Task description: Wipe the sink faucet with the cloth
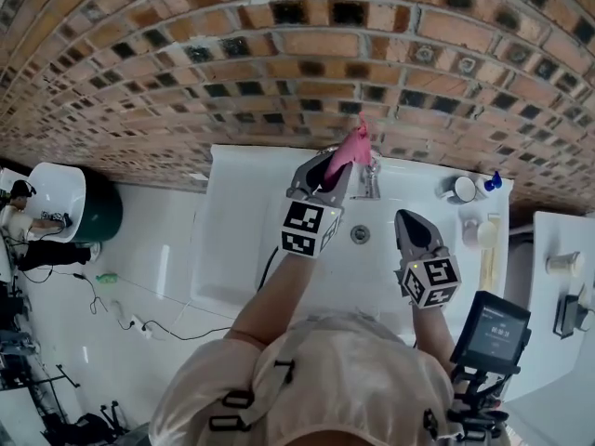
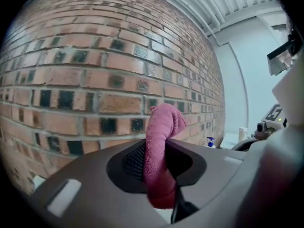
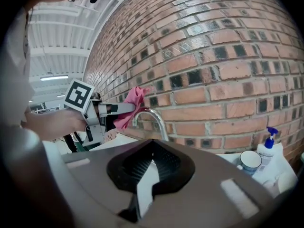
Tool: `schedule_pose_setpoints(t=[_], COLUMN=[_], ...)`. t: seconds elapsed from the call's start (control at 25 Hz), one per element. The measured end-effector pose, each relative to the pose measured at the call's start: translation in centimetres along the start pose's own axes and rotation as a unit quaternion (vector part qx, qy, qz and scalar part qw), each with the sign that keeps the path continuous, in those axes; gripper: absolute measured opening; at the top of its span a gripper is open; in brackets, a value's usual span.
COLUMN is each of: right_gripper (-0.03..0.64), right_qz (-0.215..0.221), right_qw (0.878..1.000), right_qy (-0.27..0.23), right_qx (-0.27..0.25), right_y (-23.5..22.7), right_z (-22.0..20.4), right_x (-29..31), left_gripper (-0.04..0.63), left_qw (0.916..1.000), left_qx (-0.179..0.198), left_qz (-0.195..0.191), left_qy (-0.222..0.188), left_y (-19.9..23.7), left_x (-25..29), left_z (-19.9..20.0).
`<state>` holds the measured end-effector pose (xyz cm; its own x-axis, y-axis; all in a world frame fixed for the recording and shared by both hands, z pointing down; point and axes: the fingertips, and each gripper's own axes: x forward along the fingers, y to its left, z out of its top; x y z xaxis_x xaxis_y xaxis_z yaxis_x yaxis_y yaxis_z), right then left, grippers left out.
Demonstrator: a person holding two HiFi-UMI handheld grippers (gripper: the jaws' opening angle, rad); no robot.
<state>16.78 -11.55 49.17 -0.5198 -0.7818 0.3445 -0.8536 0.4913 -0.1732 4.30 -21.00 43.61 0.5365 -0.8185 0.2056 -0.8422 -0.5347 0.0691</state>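
Note:
My left gripper point(image 1: 327, 177) is shut on a pink cloth point(image 1: 350, 149), which sticks up from between its jaws toward the brick wall. The cloth is just left of the chrome faucet point(image 1: 370, 180) at the back of the white sink point(image 1: 251, 249). In the left gripper view the cloth point(image 2: 160, 146) fills the gap of the gripper point(image 2: 159, 167). In the right gripper view the cloth point(image 3: 132, 102) is at the left end of the faucet's curved spout point(image 3: 154, 120); I cannot tell whether they touch. My right gripper point(image 1: 412, 233) hangs over the basin, jaws point(image 3: 146, 184) slightly apart and empty.
A mug point(image 1: 460, 190) and a blue-topped spray bottle point(image 1: 493, 182) stand on the ledge right of the faucet. The drain point(image 1: 360, 234) lies mid-basin. The brick wall point(image 1: 279, 72) rises right behind the sink. A black device point(image 1: 493, 328) hangs at my right side.

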Motion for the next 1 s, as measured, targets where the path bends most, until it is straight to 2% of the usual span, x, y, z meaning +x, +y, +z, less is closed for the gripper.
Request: schedule_pose_setpoints(t=[0.24, 0.48, 0.76, 0.88, 1.0], right_gripper=[-0.009, -0.009, -0.009, -0.009, -0.009], right_qz=[0.015, 0.022, 0.051, 0.053, 0.059], right_qw=[1.0, 0.999, 0.998, 0.998, 0.997], right_qy=[-0.003, -0.002, -0.004, 0.004, 0.016], right_qx=[-0.012, -0.023, -0.041, -0.045, -0.045], right_y=[2.8, 6.0, 10.2, 11.9, 14.1], right_z=[0.7, 1.0, 2.0, 1.9, 1.1], right_x=[0.0, 1.4, 3.5, 4.4, 5.3], left_gripper=[0.095, 0.095, 0.095, 0.095, 0.095], left_qw=[0.9964, 0.9907, 0.9797, 0.973, 0.9632], left_qx=[-0.051, -0.05, -0.056, -0.06, -0.082], left_qz=[0.065, 0.109, 0.16, 0.169, 0.177], left_qy=[0.02, 0.065, 0.108, 0.146, 0.185], left_y=[6.2, 10.7, 14.4, 16.3, 17.8], left_x=[-4.5, -10.5, -17.7, -19.8, -22.2], left_z=[-2.5, -7.3, -12.2, -15.6, -20.1])
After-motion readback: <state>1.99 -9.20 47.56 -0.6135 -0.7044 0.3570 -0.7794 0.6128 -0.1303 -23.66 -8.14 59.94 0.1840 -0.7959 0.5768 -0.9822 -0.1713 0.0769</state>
